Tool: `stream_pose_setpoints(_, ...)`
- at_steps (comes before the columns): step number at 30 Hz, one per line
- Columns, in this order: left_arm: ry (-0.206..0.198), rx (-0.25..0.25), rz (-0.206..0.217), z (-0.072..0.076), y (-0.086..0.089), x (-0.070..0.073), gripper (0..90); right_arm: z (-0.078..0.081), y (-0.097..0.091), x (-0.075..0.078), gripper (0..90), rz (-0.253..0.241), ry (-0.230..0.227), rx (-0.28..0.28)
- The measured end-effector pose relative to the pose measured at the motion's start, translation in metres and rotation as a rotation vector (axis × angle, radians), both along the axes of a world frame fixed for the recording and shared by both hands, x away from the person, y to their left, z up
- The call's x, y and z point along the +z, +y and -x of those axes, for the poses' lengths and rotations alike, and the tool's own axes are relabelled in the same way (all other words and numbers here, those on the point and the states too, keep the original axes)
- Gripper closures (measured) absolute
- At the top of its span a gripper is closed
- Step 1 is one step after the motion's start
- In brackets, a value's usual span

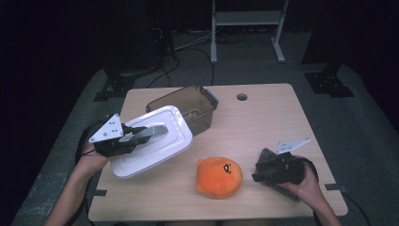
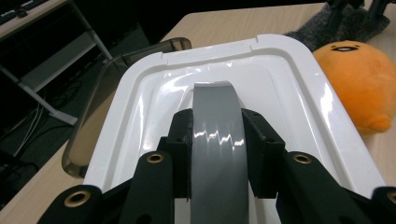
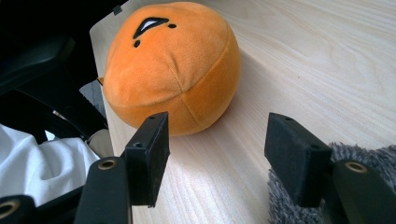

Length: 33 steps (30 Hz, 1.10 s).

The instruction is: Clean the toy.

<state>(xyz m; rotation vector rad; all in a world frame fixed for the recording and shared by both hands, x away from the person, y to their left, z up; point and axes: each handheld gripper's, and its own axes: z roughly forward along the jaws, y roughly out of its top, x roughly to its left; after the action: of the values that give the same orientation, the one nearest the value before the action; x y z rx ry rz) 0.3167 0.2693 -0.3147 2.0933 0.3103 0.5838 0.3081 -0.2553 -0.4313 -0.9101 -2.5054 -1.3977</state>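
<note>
Lid [image 1: 157, 141] of white glossy plastic is the thing in hand: it hangs tilted over the left part of the table [image 1: 263, 122], its far edge overlapping the rim of the brown see-through box [image 1: 188, 107] behind it. The left gripper [image 1: 141, 134] has its jaws pinched on the grey handle strap [image 2: 215, 140] that runs along the middle of the lid, one pad on each side of it. The lid looks light and stiff, but the shiny surface will likely be slippery, so the raised strap seems the one sure place to hold; gripped at the middle, the lid should balance well enough, though it may swing if turned fast. The box is thin-walled, open at the top, and would probably slide if the lid bumps it.

Rightward, the orange plush toy [image 1: 219, 177] sits just beside the lid's near corner, close to the table's front edge; it is soft and would yield to a knock. Beyond it, the right gripper [image 3: 219, 154] rests low on a grey furry cloth [image 3: 299, 205], jaws wide with nothing between them, pointing at the toy.

Open room lies on the table's far right half, well apart from everything; the left edge is near the hand [image 1: 91, 162].
</note>
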Motion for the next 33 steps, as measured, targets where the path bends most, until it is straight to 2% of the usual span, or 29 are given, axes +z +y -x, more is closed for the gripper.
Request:
stream_pose_setpoints(15, 0.021, 0.0, 0.031, 0.037, 0.029, -0.025, 66.7, 0.0, -0.003, 0.0, 39.3, -0.003, 0.004, -0.012)
stream_pose_setpoints(26, 0.038, 0.009, 0.064, 0.06, 0.048, -0.048, 66.7, -0.001, -0.001, -0.002, 39.4, 0.001, 0.008, -0.009)
stream_pose_setpoints(33, 0.05, -0.006, 0.052, 0.067, 0.052, -0.058, 66.7, -0.002, 0.0, -0.002, 39.5, 0.003, 0.008, -0.006)
